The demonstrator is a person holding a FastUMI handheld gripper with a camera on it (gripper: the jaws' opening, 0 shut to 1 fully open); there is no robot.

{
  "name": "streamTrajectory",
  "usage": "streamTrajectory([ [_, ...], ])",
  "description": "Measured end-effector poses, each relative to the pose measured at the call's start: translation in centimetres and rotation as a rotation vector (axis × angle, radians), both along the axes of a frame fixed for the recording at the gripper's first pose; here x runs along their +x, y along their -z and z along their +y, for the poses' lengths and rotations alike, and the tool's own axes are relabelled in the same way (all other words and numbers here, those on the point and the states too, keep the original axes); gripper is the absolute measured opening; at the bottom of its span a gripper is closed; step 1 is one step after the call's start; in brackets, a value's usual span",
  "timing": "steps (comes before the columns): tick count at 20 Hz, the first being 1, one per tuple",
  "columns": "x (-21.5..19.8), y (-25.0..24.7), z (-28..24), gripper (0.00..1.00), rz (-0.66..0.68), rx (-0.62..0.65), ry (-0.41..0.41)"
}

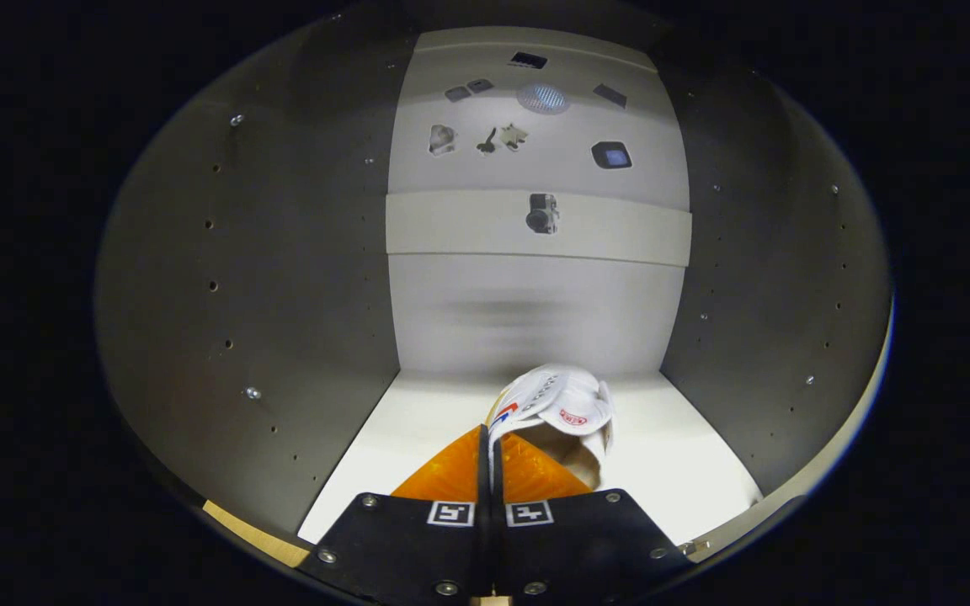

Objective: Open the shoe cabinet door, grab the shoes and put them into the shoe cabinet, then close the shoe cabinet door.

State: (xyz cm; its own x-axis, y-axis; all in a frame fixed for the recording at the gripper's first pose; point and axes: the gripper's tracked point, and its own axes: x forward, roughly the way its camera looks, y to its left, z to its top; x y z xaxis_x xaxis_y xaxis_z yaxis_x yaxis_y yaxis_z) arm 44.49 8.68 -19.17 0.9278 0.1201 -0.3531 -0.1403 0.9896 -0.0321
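Inside the shoe cabinet (pixel 300 278), the gripper (pixel 492 446) pinches the white sneaker's (pixel 561 404) collar edge between nearly closed fingers, the sneaker running forward toward the back panel (pixel 535 311), just above the shelf floor (pixel 401 438).

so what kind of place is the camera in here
Most likely inside a cabinet: dark side panels with peg holes, a pale back wall and a white shelf floor. The tongs are shut on a white shoe.

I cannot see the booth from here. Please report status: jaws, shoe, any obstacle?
Gripper shut on the white shoe, pinching its edge. Shoe inside the shoe cabinet, over the shelf floor. Nothing ahead in the way.
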Motion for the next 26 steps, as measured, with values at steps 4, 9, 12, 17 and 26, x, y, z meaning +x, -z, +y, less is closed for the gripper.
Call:
streamTrajectory([
  [4,0.1,0.3,0.4,0.11,0.016,0.029,0.004],
  [9,-0.1,0.2,0.6,0.58,0.032,0.024,0.015],
  [12,-1.3,-0.9,0.5,0.73,0.004,0.020,0.018],
  [17,-4.1,-4.9,0.1,0.80,-0.092,0.054,0.026],
  [26,-13.6,-11.9,-2.2,0.83,-0.223,0.092,0.045],
])
